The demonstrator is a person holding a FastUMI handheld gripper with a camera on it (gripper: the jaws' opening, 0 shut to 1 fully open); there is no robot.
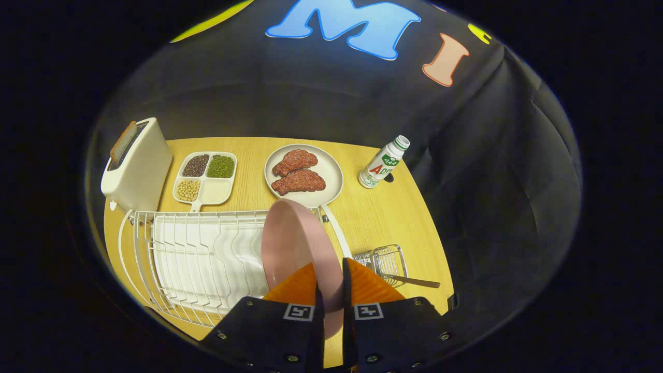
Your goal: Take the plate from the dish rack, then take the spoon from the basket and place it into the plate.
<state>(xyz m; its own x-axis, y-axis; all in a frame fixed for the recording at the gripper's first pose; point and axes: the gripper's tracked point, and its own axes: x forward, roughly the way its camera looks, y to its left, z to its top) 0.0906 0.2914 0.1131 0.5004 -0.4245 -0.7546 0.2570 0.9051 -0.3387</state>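
Gripper view, claw [330, 282] pinching 1 pink plate [295, 243], 1 dish rack [197, 259], 1 basket [387, 261], 1 spoon [414, 281]

Wooden worktop [383, 217] carries: toaster [137, 166], divided tray [206, 178], pan [305, 176], bottle [383, 163], dish rack [202, 259], wire basket [386, 261].
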